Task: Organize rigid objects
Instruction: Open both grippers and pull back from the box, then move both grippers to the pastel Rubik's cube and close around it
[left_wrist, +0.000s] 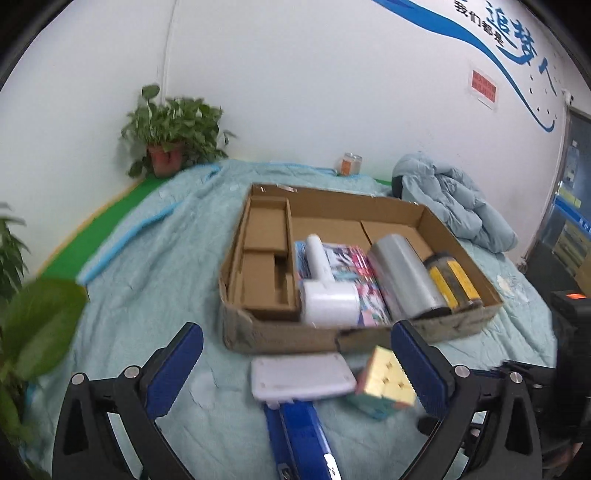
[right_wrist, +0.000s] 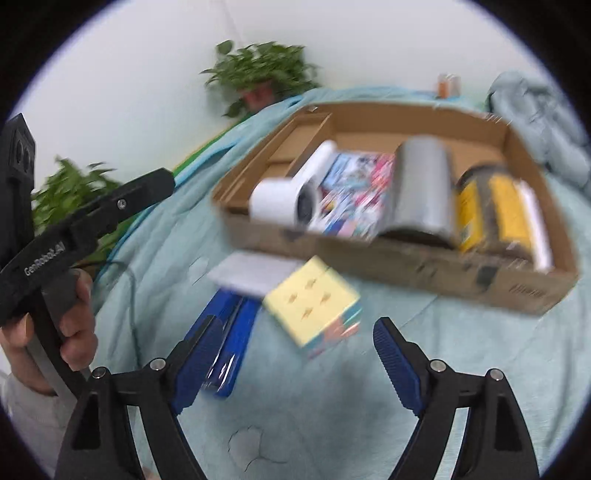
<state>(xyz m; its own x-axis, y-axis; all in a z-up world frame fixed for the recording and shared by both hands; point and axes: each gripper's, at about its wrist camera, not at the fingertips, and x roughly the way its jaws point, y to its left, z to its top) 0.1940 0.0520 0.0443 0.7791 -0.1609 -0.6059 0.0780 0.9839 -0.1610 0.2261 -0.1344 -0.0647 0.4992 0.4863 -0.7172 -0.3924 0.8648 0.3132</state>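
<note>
Looking along my right gripper (right_wrist: 295, 354), I am seeing its jaws standing wide and empty, with the cube (right_wrist: 314, 302) lying just ahead between the fingertips, near the cardboard box (right_wrist: 406, 266) front wall. My left gripper (left_wrist: 299, 365) is also gaping wide, empty, the cube sitting against its right finger, so either hand is near.

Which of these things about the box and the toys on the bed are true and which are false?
1. The puzzle cube lies inside the cardboard box. False: it sits on the blanket in front of the box.
2. The silver cylinder lies in the box. True.
3. The right gripper is shut on the cube. False: its jaws are open and empty.
4. A potted plant stands by the wall. True.
5. The blue stapler lies outside the box. True.
</note>
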